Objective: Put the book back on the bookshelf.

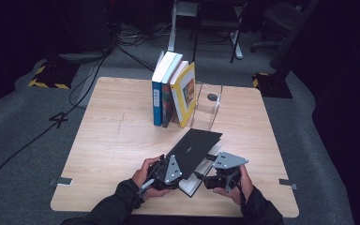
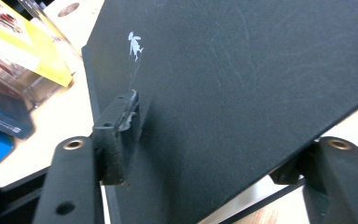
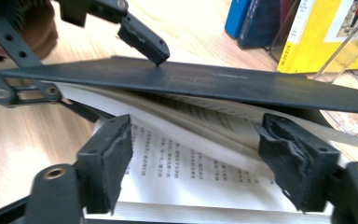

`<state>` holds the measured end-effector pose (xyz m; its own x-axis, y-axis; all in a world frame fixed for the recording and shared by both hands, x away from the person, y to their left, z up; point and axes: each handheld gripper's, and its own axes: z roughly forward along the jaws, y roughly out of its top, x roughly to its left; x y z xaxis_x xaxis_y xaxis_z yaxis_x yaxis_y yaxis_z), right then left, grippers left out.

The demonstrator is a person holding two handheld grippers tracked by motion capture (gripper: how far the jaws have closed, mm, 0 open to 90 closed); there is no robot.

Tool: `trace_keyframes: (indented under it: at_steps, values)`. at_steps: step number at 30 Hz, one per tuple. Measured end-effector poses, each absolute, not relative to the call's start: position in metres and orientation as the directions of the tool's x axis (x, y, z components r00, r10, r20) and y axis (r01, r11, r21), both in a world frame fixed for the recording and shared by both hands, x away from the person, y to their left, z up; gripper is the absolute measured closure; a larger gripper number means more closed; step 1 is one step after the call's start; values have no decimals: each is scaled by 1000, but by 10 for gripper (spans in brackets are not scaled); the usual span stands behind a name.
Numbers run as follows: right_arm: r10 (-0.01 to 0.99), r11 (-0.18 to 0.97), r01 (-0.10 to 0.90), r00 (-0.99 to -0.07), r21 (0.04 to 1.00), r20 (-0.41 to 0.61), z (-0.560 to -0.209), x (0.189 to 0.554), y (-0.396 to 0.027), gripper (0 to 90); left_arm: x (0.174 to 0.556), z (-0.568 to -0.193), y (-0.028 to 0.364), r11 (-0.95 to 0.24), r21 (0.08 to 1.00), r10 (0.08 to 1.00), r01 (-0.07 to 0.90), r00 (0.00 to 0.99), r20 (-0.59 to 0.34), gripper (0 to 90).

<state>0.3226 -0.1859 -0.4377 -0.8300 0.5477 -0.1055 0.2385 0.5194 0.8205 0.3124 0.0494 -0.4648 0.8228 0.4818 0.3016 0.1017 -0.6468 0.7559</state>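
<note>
The thin black hardcover book [image 1: 194,149] lies open near the front edge of the pale wooden table [image 1: 108,140], in front of the row of upright books [image 1: 173,91] — blue, dark and yellow-covered — that leans against a clear acrylic bookend [image 1: 208,105].

The left gripper [image 1: 178,161] has its black cover between its jaws: in the left gripper view one pad [image 2: 121,126] lies flat against the outer face of the lifted cover, while the opposite jaw sits under the cover's edge, its pad hidden, so whether it presses cannot be told.

The right gripper [image 1: 209,165] stands with its fingers [image 3: 109,158] spread, one to each side of the printed white pages [image 3: 191,172], not pinching them; the pages lie in the gap between the two pads.

The cover is raised at a slant above the pages, its free edge pointing away toward the bookend. The book's long axis runs diagonally from the person toward the upright books. The lower corner of the book is covered by the grippers in the high view, and the page print is too small to read.
</note>
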Motion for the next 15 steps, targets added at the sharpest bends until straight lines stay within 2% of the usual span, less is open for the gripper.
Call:
trace_keyframes:
  at_steps: [8,15]
  values:
    - [524,484,220,-848,847,-79,-426,321,-204,280,326,-453,61,-615,786,461,69,840,287,506]
    - [554,459,224,-828,860,-81,-422,327,-217,281,329,-443,73,-578,813,492,67,824,282,639]
